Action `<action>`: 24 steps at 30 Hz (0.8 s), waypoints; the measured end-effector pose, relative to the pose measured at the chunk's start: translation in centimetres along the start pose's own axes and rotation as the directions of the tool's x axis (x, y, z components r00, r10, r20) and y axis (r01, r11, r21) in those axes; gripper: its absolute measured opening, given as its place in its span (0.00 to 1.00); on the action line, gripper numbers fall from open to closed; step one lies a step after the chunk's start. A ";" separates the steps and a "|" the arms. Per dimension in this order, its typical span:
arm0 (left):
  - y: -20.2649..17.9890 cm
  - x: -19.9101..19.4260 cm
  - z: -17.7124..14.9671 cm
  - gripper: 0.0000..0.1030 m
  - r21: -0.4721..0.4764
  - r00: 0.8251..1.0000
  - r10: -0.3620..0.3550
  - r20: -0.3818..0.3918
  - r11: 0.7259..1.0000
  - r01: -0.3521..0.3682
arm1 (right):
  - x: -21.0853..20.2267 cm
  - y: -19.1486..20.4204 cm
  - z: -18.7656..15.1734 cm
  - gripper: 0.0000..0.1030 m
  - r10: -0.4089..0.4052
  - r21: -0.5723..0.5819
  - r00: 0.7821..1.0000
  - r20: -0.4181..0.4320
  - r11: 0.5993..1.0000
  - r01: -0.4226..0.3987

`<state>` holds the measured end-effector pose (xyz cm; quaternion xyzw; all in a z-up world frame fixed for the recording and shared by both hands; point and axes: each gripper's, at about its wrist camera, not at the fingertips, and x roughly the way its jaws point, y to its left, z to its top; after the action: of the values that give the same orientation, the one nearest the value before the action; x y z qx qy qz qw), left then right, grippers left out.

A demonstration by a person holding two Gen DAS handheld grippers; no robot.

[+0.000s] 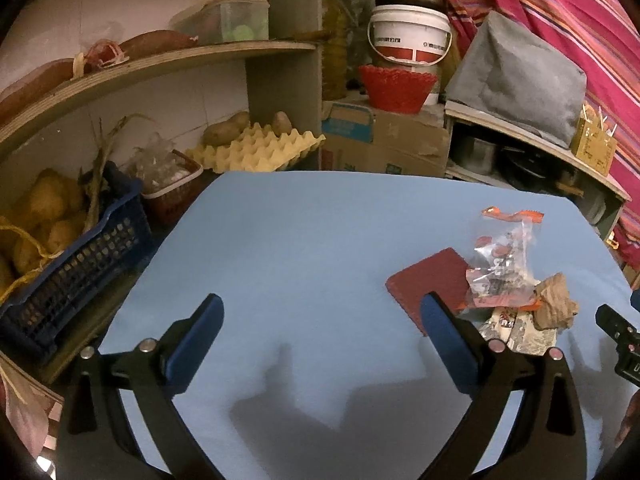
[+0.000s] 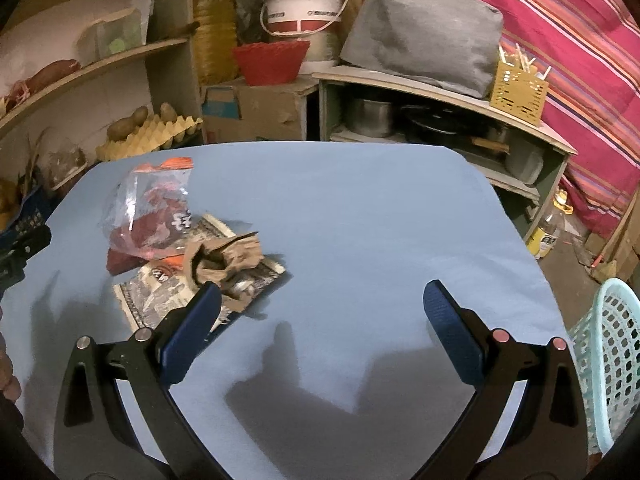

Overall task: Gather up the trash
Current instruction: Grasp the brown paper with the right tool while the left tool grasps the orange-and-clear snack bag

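A pile of trash lies on the blue table [image 1: 300,240]: a clear plastic bag with orange print [image 1: 500,264], a dark red flat piece [image 1: 432,280], a crumpled brown paper [image 1: 556,300] and a printed wrapper [image 1: 520,332]. In the right wrist view the same bag [image 2: 152,208], brown paper [image 2: 224,260] and wrapper [image 2: 160,292] lie at the left. My left gripper [image 1: 322,304] is open and empty, left of the pile. My right gripper [image 2: 322,292] is open and empty, its left finger [image 2: 196,328] just before the pile.
A light blue mesh basket [image 2: 612,360] stands at the table's right edge. A dark blue crate of potatoes [image 1: 72,264] and a red basket [image 1: 172,192] stand left of the table. Shelves, an egg tray [image 1: 256,148], boxes and pots crowd the back.
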<state>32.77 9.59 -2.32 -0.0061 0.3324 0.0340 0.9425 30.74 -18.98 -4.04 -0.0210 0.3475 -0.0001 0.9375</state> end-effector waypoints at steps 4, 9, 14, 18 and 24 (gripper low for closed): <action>0.0 0.0 -0.1 0.94 0.007 1.000 0.005 -0.002 1.000 -0.005 | 0.6 1.6 0.3 0.96 0.025 -0.023 1.000 -0.004 0.999 -0.025; 0.3 0.1 -0.2 0.94 -0.007 1.000 0.002 -0.008 1.000 -0.002 | 2.0 3.8 0.6 0.95 0.046 -0.069 0.998 -0.032 0.996 -0.048; 0.7 0.3 -0.3 0.94 -0.006 1.000 -0.001 -0.014 1.000 0.001 | 4.1 5.1 0.5 0.62 0.073 -0.098 0.993 -0.087 0.992 -0.082; 0.6 0.4 -0.3 0.94 0.008 1.000 -0.011 -0.021 1.000 0.012 | 4.2 4.7 0.5 0.45 0.094 -0.087 0.991 -0.091 0.991 -0.102; -0.4 0.1 -0.4 0.94 -0.001 0.996 -0.080 -0.039 0.997 0.080 | 2.9 3.0 0.6 0.35 0.090 -0.100 0.994 -0.059 0.990 -0.095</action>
<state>32.62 9.16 -2.69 -0.0198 0.3502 -0.0037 0.9365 33.27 -16.02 -5.61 -0.0532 0.3730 0.0608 0.9243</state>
